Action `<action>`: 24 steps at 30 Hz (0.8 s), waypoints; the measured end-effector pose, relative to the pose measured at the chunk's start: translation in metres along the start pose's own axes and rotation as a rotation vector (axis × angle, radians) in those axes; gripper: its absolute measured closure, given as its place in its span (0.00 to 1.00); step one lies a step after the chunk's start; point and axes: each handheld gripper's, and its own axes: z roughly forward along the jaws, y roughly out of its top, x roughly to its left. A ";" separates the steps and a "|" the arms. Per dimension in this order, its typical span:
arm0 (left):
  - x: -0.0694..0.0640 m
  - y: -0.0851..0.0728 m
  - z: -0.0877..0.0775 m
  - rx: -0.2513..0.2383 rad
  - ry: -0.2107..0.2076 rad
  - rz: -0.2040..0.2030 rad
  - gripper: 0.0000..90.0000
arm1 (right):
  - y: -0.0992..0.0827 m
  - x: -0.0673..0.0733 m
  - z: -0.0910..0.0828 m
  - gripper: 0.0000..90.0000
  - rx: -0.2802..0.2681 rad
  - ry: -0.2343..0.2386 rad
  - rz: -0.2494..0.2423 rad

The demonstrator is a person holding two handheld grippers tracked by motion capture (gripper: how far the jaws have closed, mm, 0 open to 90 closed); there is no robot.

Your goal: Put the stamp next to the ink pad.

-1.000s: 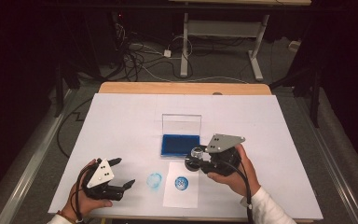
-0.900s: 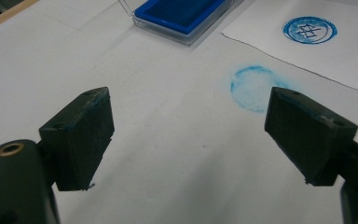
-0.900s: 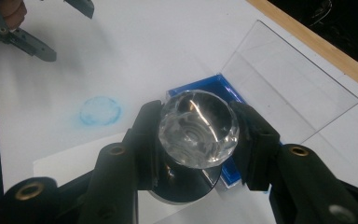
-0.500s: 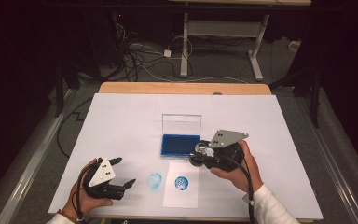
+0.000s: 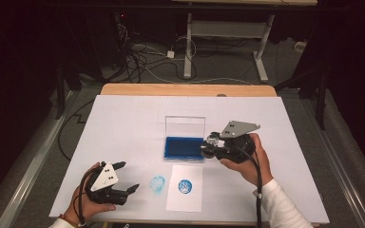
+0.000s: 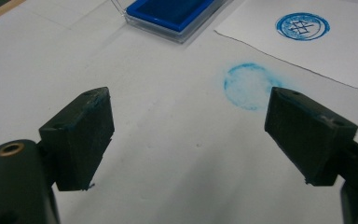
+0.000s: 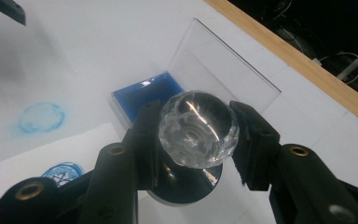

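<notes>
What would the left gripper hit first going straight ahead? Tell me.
Probably the faint blue ring smudge on the table cover, which lies ahead between the open left gripper jaws; past it, the stamped paper.

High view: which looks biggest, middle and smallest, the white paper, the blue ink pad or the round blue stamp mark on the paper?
1. white paper
2. blue ink pad, somewhat smaller
3. round blue stamp mark, much the smallest

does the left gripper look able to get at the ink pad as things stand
Probably yes: the left gripper is open and empty, and only bare white table lies between it and the ink pad.
</notes>
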 end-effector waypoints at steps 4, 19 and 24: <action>0.000 0.000 0.000 0.000 0.002 0.000 0.17 | -0.002 -0.006 0.002 0.63 0.009 -0.015 0.006; 0.001 0.000 0.002 -0.001 0.006 -0.012 0.17 | -0.010 -0.026 0.019 0.63 0.072 -0.067 0.043; 0.001 0.000 0.002 -0.001 0.006 -0.013 0.17 | -0.016 -0.032 0.030 0.63 0.103 -0.083 0.065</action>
